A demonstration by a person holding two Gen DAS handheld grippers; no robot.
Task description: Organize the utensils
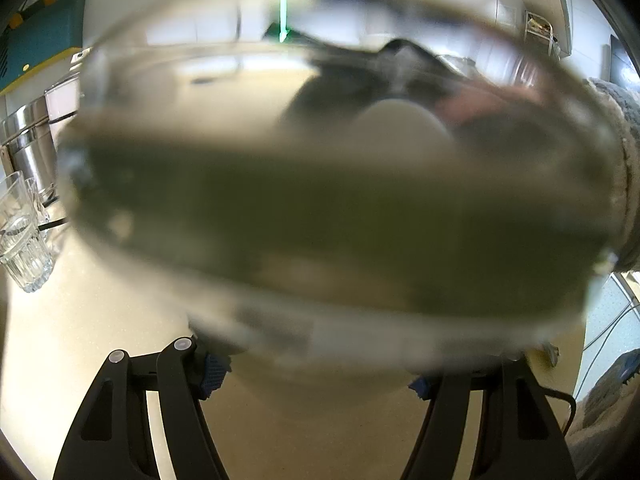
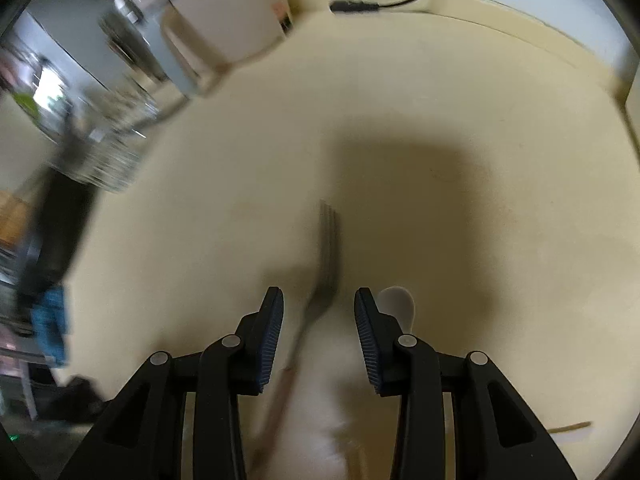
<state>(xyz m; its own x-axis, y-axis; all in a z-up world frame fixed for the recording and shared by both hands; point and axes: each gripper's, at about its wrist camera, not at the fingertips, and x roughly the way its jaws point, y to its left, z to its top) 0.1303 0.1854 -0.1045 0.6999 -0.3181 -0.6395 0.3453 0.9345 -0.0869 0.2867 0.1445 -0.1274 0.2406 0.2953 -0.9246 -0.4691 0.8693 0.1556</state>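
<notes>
**A:** Quick count? I get one fork (image 2: 328, 256) and one white spoon (image 2: 398, 308) on the cream counter (image 2: 440, 100), the spoon at 3 o'clock of the fork.

**B:** Same. The right gripper (image 2: 319, 334) is partly open around the fork, pads not touching it. The fork is blurred, its handle cut off low down.

**A:** Left gripper (image 1: 316, 372)?

**B:** Clamped on one big glass container (image 1: 320, 184), too close and blurry to read. Two drinking glasses (image 1: 20, 232) at 9 o'clock, edge-cropped.
</notes>
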